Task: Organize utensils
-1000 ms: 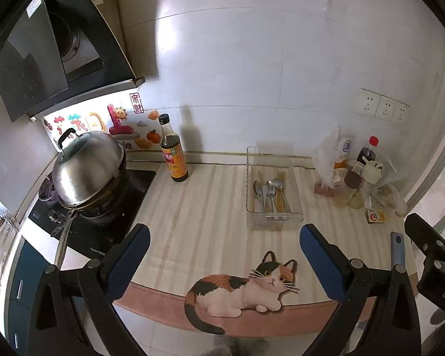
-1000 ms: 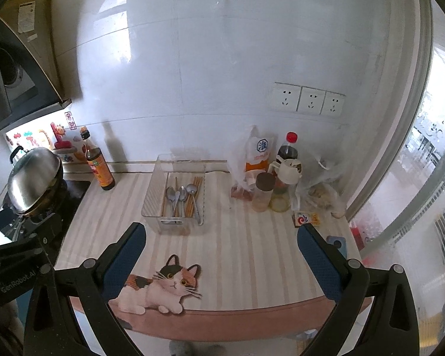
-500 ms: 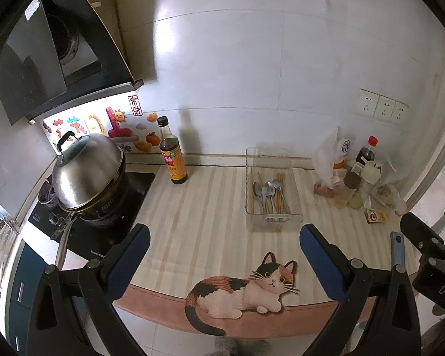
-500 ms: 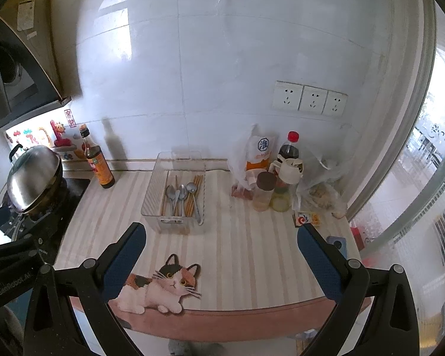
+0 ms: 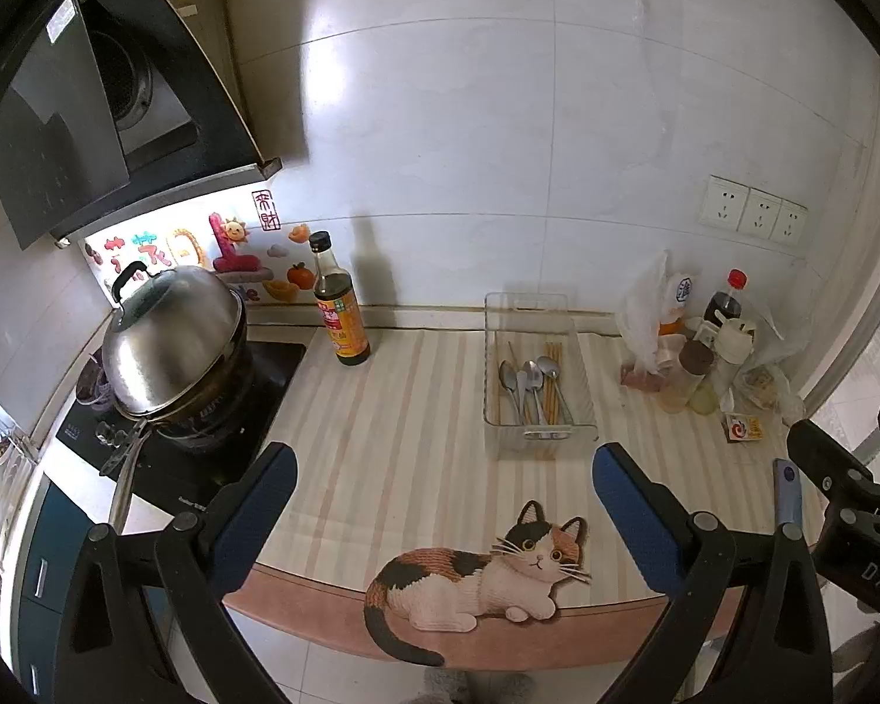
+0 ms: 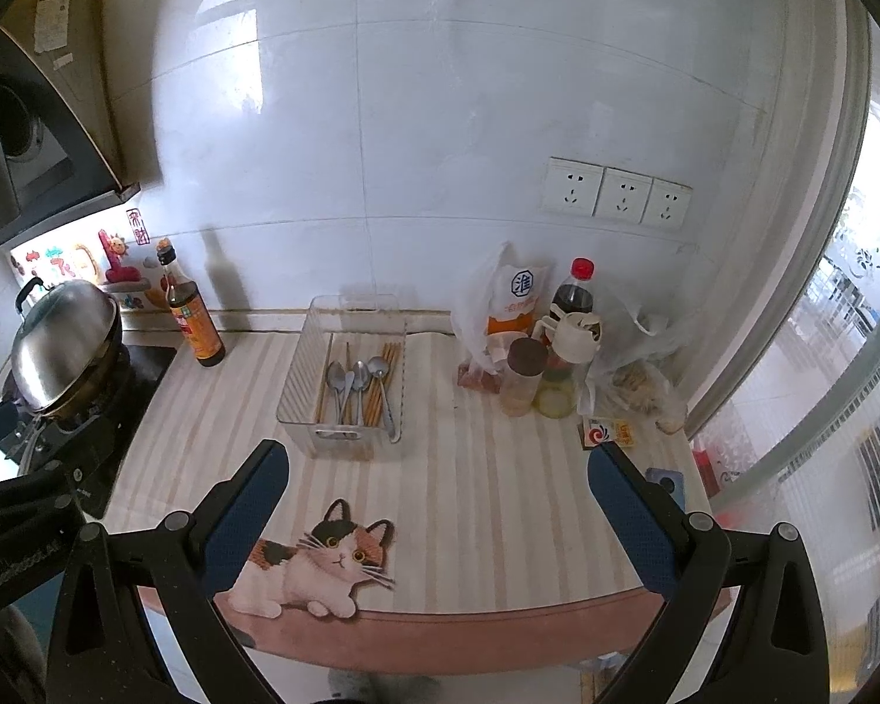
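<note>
— Left wrist view first: what do we have?
— Our left gripper (image 5: 443,504) hangs over the counter's front edge, jaws spread wide, nothing between them. The clear tray (image 5: 586,410) sits well ahead on the striped mat (image 5: 393,410), toward the wall.
— And in the tray?
— We see spoons (image 5: 527,378) and chopsticks (image 5: 552,369) lying lengthwise together.
— Our right side?
— Our right gripper (image 6: 437,501) is likewise fully apart and empty. From there the tray (image 6: 305,393) lies ahead to the left, between the sauce bottle (image 6: 196,322) and the cluster of condiment bottles (image 6: 548,352).
</note>
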A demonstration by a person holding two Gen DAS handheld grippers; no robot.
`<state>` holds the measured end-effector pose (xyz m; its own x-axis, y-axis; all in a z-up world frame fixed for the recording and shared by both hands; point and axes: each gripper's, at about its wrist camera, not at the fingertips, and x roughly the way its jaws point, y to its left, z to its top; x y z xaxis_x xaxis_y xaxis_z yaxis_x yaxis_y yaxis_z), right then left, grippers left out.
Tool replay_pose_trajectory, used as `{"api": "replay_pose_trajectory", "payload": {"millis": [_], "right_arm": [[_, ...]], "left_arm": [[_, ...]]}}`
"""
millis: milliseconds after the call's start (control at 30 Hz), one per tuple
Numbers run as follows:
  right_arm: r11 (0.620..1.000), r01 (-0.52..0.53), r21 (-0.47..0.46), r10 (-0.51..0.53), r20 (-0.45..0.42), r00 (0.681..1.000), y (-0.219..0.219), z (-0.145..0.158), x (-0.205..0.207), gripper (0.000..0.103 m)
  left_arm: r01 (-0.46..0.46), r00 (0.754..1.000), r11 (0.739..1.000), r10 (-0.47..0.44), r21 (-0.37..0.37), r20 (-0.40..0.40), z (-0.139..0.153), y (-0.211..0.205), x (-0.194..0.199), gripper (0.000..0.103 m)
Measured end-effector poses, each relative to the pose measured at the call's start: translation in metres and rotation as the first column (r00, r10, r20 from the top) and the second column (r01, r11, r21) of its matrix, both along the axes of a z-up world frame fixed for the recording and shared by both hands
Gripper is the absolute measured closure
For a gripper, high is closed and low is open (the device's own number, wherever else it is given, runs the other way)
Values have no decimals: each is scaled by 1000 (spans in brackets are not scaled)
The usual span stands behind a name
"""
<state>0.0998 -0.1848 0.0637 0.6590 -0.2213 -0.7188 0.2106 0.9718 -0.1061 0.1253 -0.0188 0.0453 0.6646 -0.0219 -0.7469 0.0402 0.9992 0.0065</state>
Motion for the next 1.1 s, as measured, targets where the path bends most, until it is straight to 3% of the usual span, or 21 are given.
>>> {"api": "replay_pose_trajectory", "payload": {"millis": [1100], "right_arm": [[1000, -10, -7, 10, -7, 1000, -11, -4, -4, 0]], "left_arm": [[-6, 1000, 1000, 6, -1, -2, -2, -1, -7, 0]]}}
